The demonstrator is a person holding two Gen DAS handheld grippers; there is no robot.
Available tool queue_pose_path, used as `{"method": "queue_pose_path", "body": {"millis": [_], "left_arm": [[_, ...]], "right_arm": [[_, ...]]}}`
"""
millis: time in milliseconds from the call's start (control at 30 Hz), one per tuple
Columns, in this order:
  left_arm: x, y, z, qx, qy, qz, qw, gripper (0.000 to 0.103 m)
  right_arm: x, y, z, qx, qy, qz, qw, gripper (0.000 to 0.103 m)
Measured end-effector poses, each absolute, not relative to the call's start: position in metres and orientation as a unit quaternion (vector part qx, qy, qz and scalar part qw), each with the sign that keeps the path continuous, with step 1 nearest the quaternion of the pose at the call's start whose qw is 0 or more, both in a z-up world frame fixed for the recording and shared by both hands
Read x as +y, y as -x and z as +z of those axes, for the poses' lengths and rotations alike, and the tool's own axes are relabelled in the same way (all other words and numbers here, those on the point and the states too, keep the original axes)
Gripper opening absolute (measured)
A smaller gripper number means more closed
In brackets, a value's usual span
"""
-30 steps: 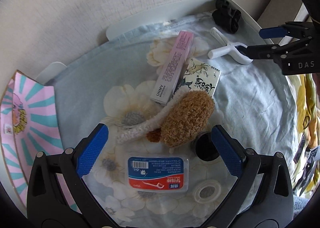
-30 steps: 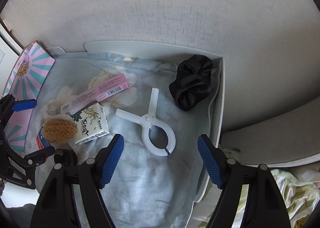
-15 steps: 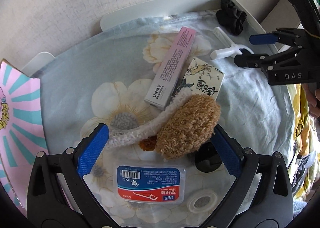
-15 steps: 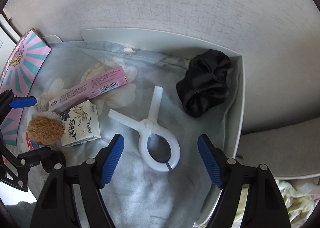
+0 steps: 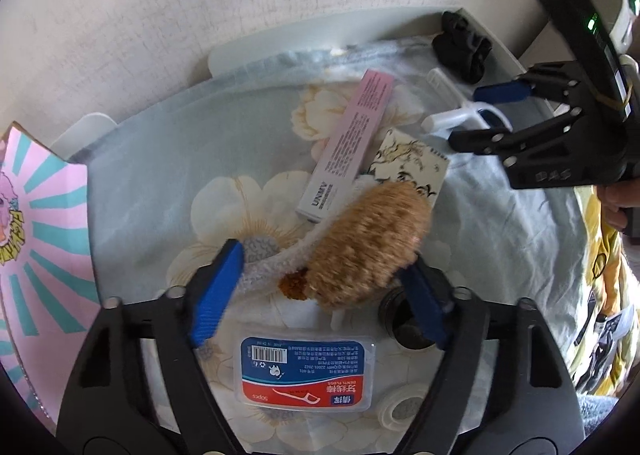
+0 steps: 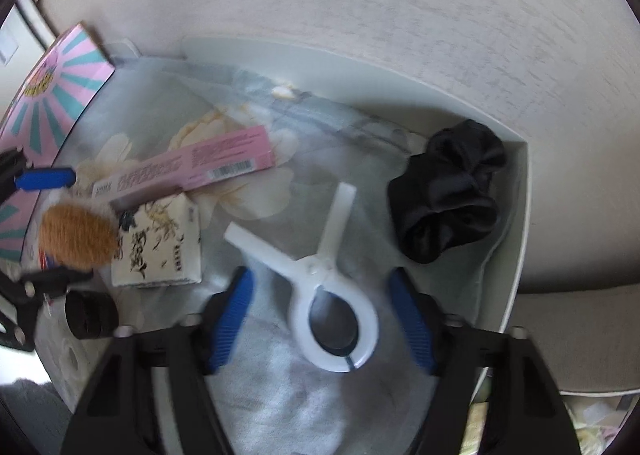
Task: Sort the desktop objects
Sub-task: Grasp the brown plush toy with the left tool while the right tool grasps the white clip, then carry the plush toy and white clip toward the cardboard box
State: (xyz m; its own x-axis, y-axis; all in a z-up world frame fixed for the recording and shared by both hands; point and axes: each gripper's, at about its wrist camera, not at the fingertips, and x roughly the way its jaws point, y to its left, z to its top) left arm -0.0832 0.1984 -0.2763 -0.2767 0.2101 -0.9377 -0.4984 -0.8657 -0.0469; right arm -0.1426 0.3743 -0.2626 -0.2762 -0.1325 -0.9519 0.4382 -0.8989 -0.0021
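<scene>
A fuzzy tan plush (image 5: 366,243) with a white knitted strip lies on the flowered cloth (image 5: 168,175). My left gripper (image 5: 320,283) is open, its blue pads on either side of the plush's near end. A large white plastic clip (image 6: 324,295) lies in front of my right gripper (image 6: 320,315), which is open with its pads flanking the clip's ring. The right gripper also shows in the left wrist view (image 5: 480,115) over the clip (image 5: 452,115). The plush also shows in the right wrist view (image 6: 78,235).
A pink carton (image 5: 348,143), a printed tissue pack (image 5: 412,163), a floss-pick box (image 5: 306,371), a black cap (image 5: 404,319) and a tape roll (image 5: 400,407) lie on the cloth. A black scrunchie (image 6: 448,195) sits in the tray corner (image 6: 516,255). A pink-teal box (image 5: 36,239) stands left.
Both grippers have moved forward and down. The left now straddles the plush's near end. The right has closed in on the white clip.
</scene>
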Motion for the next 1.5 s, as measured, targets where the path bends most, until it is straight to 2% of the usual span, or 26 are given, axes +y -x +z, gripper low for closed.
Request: {"method": "queue_pose_path", "body": {"millis": [100,233,433,867,1233,1500], "left_arm": [[0.198,0.087,-0.268,0.131,0.547,0.793,0.233,0.053],[0.193,0.097,-0.259,0.125,0.541,0.797,0.238,0.041],[0.19,0.112,-0.241,0.113,0.538,0.8,0.24,0.034],[0.158,0.105,-0.204,0.063,0.528,0.813,0.236,0.029],[0.107,0.085,-0.133,0.03,0.482,0.842,0.239,0.028],[0.034,0.067,-0.08,0.035,0.469,0.863,0.184,0.028]], "right_arm": [[0.374,0.141,-0.259,0.133,-0.569,-0.789,0.189,0.037],[0.38,0.141,-0.256,0.116,-0.57,-0.79,0.195,0.037],[0.395,0.139,-0.243,0.082,-0.565,-0.796,0.199,0.037],[0.42,0.102,-0.202,0.044,-0.532,-0.822,0.196,0.037],[0.358,0.086,-0.149,0.07,-0.488,-0.849,0.192,0.037],[0.293,0.074,-0.107,0.08,-0.466,-0.854,0.216,0.037]]}}
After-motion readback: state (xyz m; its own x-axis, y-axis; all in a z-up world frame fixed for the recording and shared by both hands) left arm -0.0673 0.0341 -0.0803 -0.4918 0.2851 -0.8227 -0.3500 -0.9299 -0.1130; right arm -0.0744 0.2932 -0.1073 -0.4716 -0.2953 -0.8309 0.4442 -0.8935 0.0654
